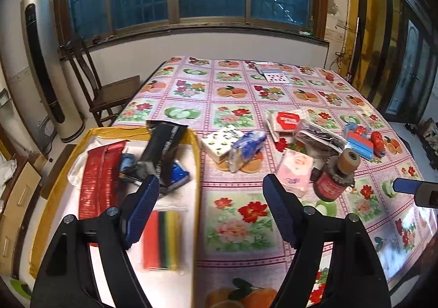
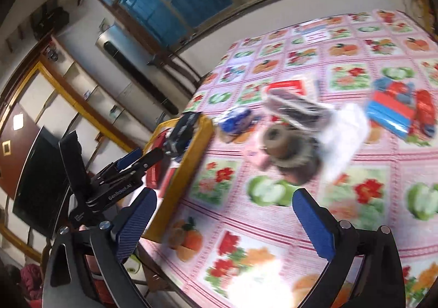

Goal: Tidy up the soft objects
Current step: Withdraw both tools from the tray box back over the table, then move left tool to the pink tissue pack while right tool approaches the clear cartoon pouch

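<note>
Left claw (image 1: 210, 198): jaws spread wide, empty, above the seam between box and surface.
Yellow box (image 1: 58, 190): under the left finger; holds a red packet (image 1: 100, 179), a black packet (image 1: 167, 149) and a striped pack (image 1: 164, 242).
Pink tissue pack (image 1: 295, 171): on the floral surface (image 1: 235, 225), just beyond the right finger.
Brown-capped bottle (image 1: 336, 176): lying right of the pink pack.
Right claw (image 2: 224, 223): jaws wide apart, empty, over the surface; view blurred.

**Open cloth ahead, clutter beyond**

Before my left tool (image 1: 210, 193), the table (image 1: 235, 223) lies bare. A yellow-rimmed tray (image 1: 195, 160) walls the left side. A brown bottle (image 1: 335, 176) and pink packet (image 1: 295, 171) block the right.
</note>
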### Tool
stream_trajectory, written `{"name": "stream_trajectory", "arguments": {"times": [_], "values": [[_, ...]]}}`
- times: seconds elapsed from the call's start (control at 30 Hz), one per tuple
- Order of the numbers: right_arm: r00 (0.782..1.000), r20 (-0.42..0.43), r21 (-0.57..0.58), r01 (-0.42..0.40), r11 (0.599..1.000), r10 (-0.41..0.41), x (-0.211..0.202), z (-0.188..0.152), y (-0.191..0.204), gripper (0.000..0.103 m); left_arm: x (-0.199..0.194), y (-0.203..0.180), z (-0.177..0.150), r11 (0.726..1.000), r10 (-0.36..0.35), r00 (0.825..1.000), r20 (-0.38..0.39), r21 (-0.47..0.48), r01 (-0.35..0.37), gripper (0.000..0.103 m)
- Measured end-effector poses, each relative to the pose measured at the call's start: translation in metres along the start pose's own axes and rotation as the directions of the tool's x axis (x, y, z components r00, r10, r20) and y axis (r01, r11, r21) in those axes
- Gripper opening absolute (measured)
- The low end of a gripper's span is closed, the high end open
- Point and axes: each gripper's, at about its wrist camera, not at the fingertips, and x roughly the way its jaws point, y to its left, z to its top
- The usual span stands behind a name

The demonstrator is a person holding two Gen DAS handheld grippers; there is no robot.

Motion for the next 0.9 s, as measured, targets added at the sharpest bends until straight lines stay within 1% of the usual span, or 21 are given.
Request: {"name": "stream_trajectory", "arguments": {"times": [0.1, 0.27, 0.43, 0.57, 0.73, 0.83, 0.9], "values": [[0.999, 0.006, 0.054, 0.032, 0.998, -0.033, -0.018, -0.005, -0.031, 0.102, 0.012, -0.016, 0.004, 0.997, -0.08, 0.996, -0.045, -0.025, 0.079, 0.078], [0.997, 0.03, 0.096, 0.066, 0.993, -0.07, -0.037, -0.014, -0.062, 0.103, 0.031, -0.041, 0.009, 0.994, -0.108, 0.99, -0.094, -0.019, 0.107, 0.078], [0.997, 0.027, 0.126, 0.066, 0.99, -0.07, -0.039, -0.019, -0.08, 0.103, 0.044, -0.054, 0.004, 0.995, -0.094, 0.988, -0.125, 0.002, 0.095, 0.078], [0.995, 0.023, 0.11, 0.09, 0.99, -0.093, -0.035, -0.018, -0.077, 0.103, 0.054, -0.059, -0.002, 0.997, -0.072, 0.986, -0.149, 0.022, 0.076, 0.078], [0.988, 0.024, 0.063, 0.148, 0.987, -0.149, -0.031, -0.016, -0.066, 0.103, 0.065, -0.06, -0.004, 0.996, -0.084, 0.982, -0.17, 0.01, 0.087, 0.078], [0.991, 0.016, 0.073, 0.132, 0.989, -0.133, -0.029, -0.017, -0.068, 0.103, 0.073, -0.061, -0.003, 0.995, -0.089, 0.978, -0.187, 0.019, 0.095, 0.078], [0.994, 0.008, 0.091, 0.11, 0.99, -0.112, -0.028, -0.019, -0.072, 0.103, 0.077, -0.065, -0.003, 0.994, -0.066, 0.98, -0.188, 0.071, 0.08, 0.078]]}}
